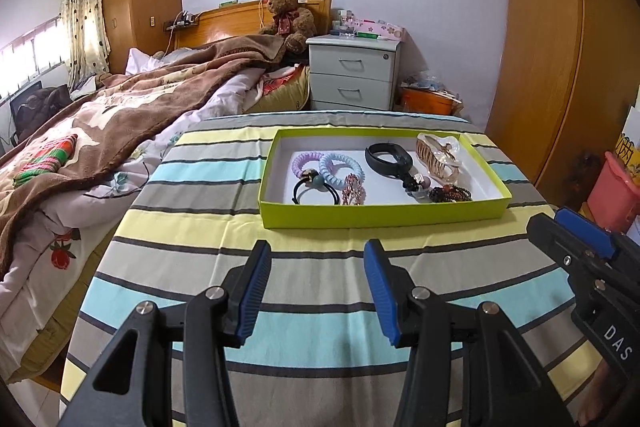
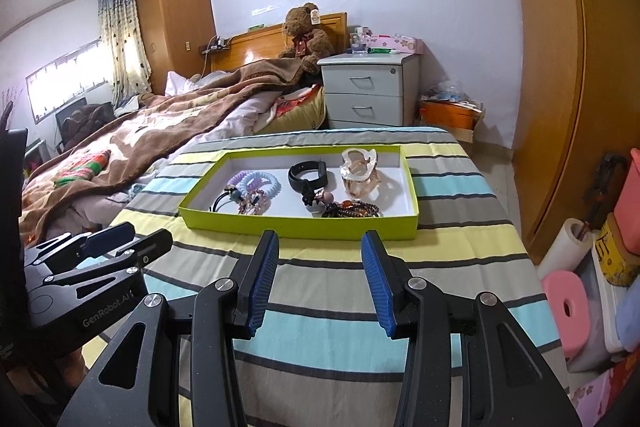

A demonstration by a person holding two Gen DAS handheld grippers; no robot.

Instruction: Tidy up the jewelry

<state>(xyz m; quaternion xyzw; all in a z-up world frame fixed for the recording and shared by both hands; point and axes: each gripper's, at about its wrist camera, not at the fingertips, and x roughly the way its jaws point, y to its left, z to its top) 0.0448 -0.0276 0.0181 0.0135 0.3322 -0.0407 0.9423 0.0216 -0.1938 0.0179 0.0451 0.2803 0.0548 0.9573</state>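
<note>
A lime-green tray [image 1: 376, 217] [image 2: 296, 227] with a white floor sits on the striped table. In it lie a purple coil hair tie [image 1: 305, 159], a light blue coil tie [image 1: 340, 169], a black elastic with a bead [image 1: 314, 191], a pink bead bracelet [image 1: 354, 190], a black wristband [image 1: 387, 155] [image 2: 309, 174], a gold hair claw [image 1: 438, 157] [image 2: 366, 173] and a dark bead bracelet [image 1: 450, 194] [image 2: 352, 209]. My left gripper [image 1: 317, 259] is open and empty in front of the tray. My right gripper [image 2: 319, 253] is open and empty just short of the tray's near wall.
The striped tablecloth [image 1: 304, 307] covers the table. A bed with a brown blanket [image 1: 120, 115] lies to the left. A grey nightstand [image 1: 352, 75] stands behind the table, a wooden wardrobe [image 1: 560, 47] to the right. Pink stools and bins [image 2: 580, 299] crowd the floor at right.
</note>
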